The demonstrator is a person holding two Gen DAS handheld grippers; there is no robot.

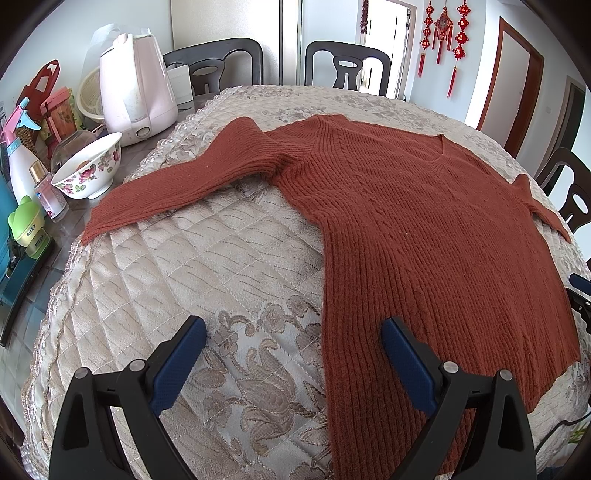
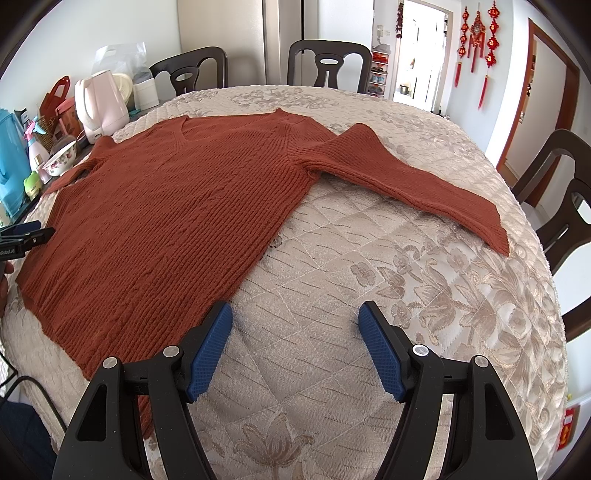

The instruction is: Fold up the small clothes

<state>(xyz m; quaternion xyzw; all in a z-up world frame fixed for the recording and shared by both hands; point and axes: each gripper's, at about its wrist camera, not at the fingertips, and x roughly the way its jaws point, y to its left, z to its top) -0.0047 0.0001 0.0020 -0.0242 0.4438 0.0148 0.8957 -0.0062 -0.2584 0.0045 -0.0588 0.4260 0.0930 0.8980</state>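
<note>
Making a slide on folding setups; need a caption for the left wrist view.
Open left gripper hovers over a rust knit sweater spread flat on a quilted tablecloth.

Dark chairs (image 1: 347,66), white walls (image 1: 225,18), sunlit doorway (image 2: 421,55).

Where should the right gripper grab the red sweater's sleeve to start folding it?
Probably the cuff end of the sweater's sleeve, approached from the table's right edge. That sleeve lies flat and stretched outward, its end free on the quilted cover. The right gripper is open.

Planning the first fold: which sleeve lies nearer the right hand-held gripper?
The sleeve stretched toward the table's right side; the other sleeve lies far left, by the floral bowl.
</note>
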